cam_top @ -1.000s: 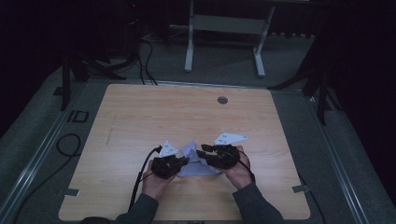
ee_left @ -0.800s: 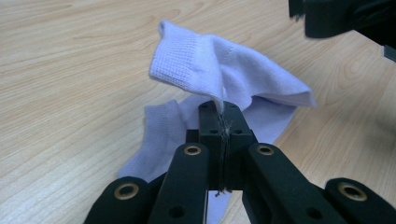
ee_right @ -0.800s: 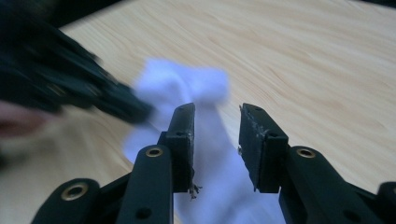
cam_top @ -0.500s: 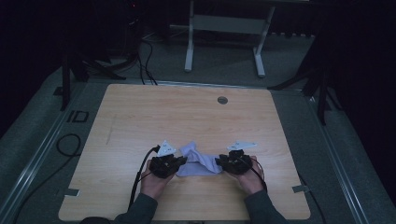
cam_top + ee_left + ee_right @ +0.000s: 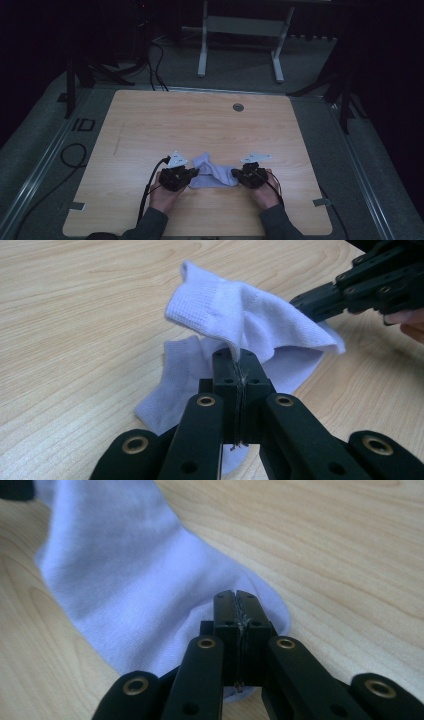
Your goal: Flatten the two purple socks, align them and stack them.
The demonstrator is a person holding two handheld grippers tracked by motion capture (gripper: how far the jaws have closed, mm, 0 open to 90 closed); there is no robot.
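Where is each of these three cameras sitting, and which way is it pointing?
High view: fixed above the person's side, looking forward and down on the table; forearms, hands, left gripper and right gripper show, each shut on the sock.
Left gripper view: rides the left gripper, looking along its shut jaws at the sock; the right gripper shows beyond.
Right gripper view: rides the right gripper, facing the sock.
All three share the sock and the table.

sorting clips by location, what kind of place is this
Probably a lab or studio set up for recording, not a home: a bare wooden table stands on grey carpet in a dark room, with loose cables and a metal stand frame behind it. A pale sock lies on the table.
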